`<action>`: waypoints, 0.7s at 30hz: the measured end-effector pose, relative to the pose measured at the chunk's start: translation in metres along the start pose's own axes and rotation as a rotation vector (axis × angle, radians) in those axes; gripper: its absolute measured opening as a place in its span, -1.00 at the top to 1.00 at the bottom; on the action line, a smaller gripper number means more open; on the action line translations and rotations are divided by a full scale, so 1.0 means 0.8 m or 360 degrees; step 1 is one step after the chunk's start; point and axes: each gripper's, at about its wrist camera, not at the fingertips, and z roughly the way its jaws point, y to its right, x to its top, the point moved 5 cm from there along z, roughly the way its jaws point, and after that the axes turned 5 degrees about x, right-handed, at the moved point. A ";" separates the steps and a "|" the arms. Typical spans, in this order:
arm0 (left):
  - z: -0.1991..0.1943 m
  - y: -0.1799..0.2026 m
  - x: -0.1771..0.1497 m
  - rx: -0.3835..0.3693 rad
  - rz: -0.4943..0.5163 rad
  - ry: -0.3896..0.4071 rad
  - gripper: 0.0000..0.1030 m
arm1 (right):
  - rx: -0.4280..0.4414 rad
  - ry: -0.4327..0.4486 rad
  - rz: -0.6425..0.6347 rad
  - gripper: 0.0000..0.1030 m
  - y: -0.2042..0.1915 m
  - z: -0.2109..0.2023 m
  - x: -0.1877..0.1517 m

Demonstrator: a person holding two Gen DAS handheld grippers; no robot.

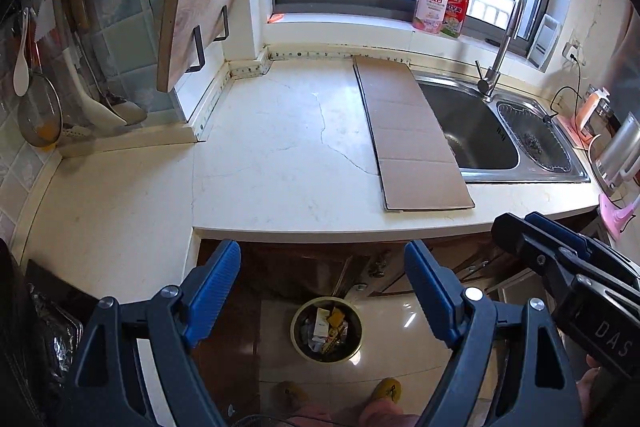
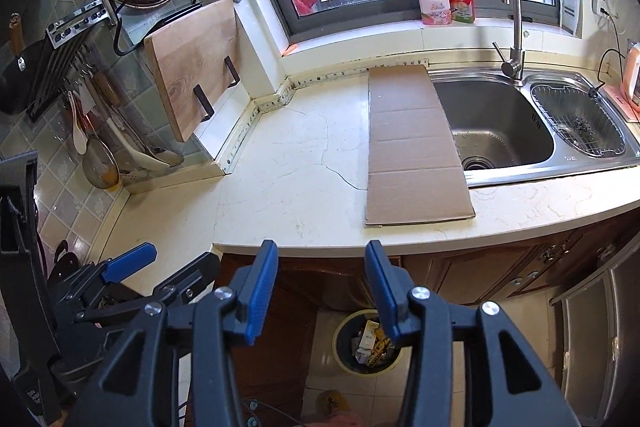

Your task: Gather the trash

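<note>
The left gripper (image 1: 322,291) hangs with its 2 blue pads (image 1: 214,285) wide apart and nothing between them. The right gripper (image 2: 320,291) stands with its jaws partly apart, about half as wide, and also empty. Both tilt downward over the front edge of the worktop (image 1: 280,147), above the floor. Each shows at the margin of the other's view.

Straight below them, on the tiled floor in front of the brown cabinet doors (image 2: 460,279), a round bin (image 1: 327,329) stands upright, holding the trash (image 1: 326,327): crumpled wrappers and small cartons.

On the worktop, a flat strip of cardboard (image 1: 408,131) runs from the back edge almost to the front edge, its right side overlapping the left rim of the steel sink (image 1: 480,131). A wooden cutting board (image 1: 200,7) hangs at the back left corner. 2 bottles (image 1: 440,3) stand on the window sill.
</note>
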 end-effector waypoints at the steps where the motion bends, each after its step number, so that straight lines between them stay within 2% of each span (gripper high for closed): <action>1: 0.001 0.001 0.001 0.0000 0.0002 -0.0001 -0.60 | -0.0006 0.0005 -0.0002 0.11 0.000 0.000 0.001; 21: 0.006 -0.004 0.023 0.0025 -0.0037 0.0039 -0.60 | -0.0048 0.0020 -0.0052 0.11 0.005 0.008 0.017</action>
